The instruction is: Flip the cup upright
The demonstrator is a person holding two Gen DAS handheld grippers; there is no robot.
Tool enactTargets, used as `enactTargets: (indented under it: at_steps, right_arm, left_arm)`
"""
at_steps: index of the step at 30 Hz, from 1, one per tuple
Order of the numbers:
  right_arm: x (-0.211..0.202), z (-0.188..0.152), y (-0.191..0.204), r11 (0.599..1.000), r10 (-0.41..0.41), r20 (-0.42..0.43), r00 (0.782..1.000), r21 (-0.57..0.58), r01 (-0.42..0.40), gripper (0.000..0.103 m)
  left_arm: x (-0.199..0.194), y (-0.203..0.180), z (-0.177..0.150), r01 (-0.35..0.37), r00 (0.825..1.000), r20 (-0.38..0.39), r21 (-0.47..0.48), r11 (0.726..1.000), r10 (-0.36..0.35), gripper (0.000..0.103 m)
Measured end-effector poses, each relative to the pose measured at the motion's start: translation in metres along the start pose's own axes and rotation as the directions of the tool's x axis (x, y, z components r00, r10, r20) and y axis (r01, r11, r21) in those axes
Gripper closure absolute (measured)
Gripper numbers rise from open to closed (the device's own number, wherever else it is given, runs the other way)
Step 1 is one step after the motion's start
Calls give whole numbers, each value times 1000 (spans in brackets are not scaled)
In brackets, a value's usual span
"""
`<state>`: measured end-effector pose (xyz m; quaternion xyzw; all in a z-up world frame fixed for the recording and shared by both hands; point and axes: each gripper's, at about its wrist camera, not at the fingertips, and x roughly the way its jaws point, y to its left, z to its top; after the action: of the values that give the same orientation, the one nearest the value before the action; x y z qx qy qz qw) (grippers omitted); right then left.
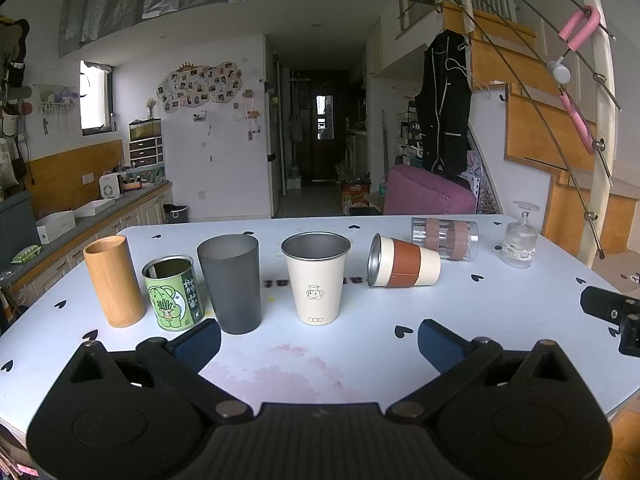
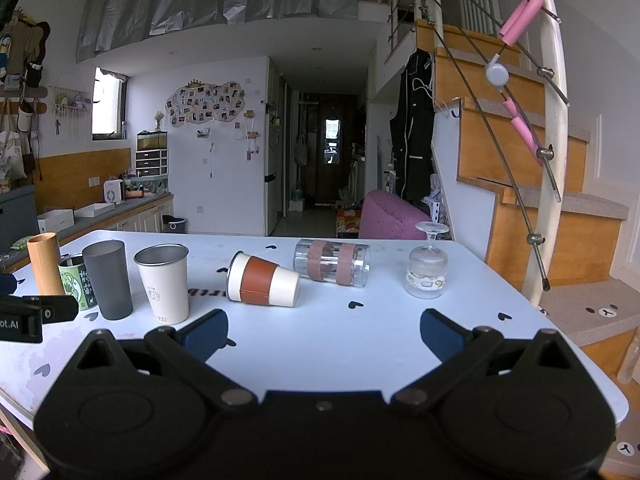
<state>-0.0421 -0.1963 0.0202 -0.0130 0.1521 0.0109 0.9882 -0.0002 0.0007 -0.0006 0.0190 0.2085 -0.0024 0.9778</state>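
Note:
A cream cup with a brown sleeve (image 1: 404,262) lies on its side on the white table (image 1: 500,304), mouth to the left; it also shows in the right wrist view (image 2: 264,280). A clear glass with brown bands (image 1: 445,238) (image 2: 332,263) lies on its side behind it. A stemmed glass (image 1: 519,236) (image 2: 426,266) stands upside down at the right. My left gripper (image 1: 319,340) is open and empty, short of the upright cream cup (image 1: 316,276). My right gripper (image 2: 323,334) is open and empty, in front of the lying cups.
A bamboo cup (image 1: 113,280), a green tin (image 1: 173,293) and a dark grey tumbler (image 1: 231,282) stand upright at the left. The right gripper's body shows at the left view's right edge (image 1: 612,316). A stair railing (image 2: 548,140) stands right of the table.

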Motion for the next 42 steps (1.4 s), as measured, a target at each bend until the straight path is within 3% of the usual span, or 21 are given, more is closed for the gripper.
enactTargets:
  at_steps: [42]
  right_arm:
    - [2, -1, 4, 1000, 3, -2, 1000, -3, -3, 0]
  left_arm:
    - [0, 0, 0, 2, 1000, 1, 2, 1000, -2, 0]
